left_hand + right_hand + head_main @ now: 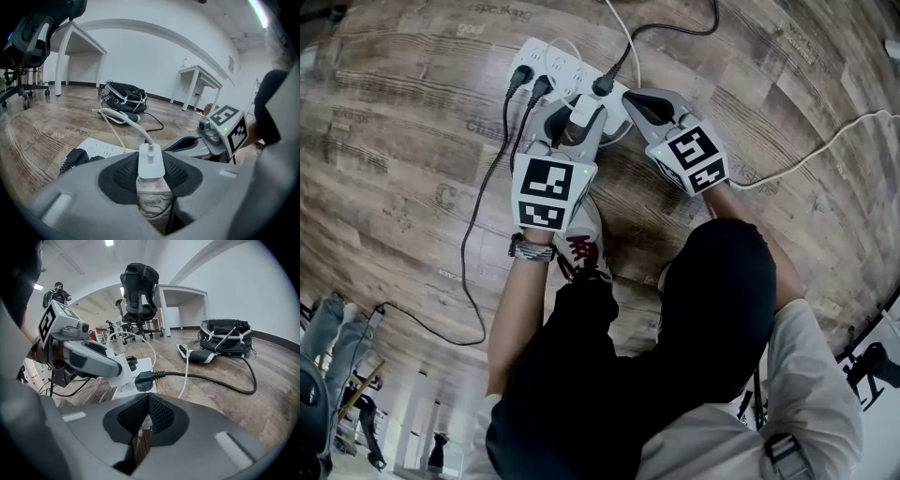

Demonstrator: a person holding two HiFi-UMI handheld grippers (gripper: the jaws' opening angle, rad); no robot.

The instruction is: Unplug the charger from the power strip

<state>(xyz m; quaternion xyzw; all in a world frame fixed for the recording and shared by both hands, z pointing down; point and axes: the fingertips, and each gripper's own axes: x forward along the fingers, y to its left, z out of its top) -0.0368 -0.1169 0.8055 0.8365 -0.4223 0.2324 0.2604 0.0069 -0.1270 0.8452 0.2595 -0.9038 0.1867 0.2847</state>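
The white block-shaped charger (151,161), clamped in the part-open left tongs (576,120) at the white plastic power strip's (551,64) near edge, is best drawn straight out, the strip being steadied by the closed, empty right tongs (146,403).

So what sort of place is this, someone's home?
More likely an open office or lab: a rolling office chair, plain white desks, and a wide wood-look floor.
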